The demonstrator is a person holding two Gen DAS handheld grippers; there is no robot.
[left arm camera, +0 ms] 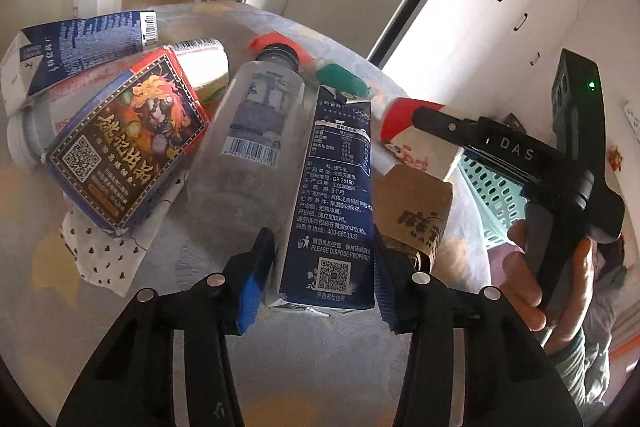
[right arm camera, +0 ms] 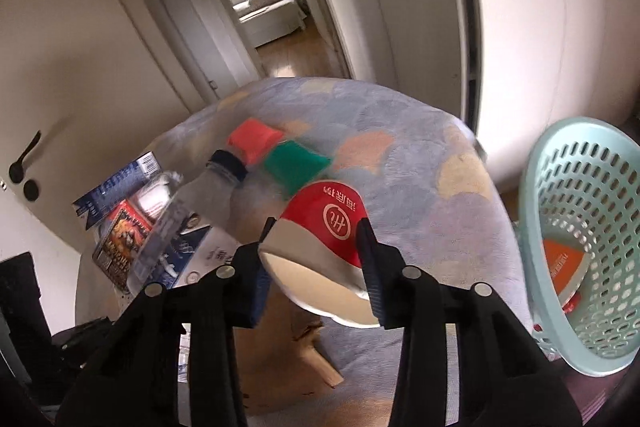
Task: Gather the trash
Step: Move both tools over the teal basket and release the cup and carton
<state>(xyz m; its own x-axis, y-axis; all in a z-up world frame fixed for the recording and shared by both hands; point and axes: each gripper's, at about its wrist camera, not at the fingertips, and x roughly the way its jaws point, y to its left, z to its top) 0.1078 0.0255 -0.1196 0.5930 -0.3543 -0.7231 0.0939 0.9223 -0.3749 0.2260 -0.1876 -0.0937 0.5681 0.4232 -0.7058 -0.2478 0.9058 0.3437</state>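
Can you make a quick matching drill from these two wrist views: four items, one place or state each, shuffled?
Items:
1. dark blue milk carton
2. red and white paper cup
3. mint basket
4. clear plastic bottle

States:
A. lying on the bed, dark cap on
B. between the left gripper fingers
C. holds an orange item
D. between the right gripper fingers

Pairs: 1-B, 2-D, 3-C, 4-A
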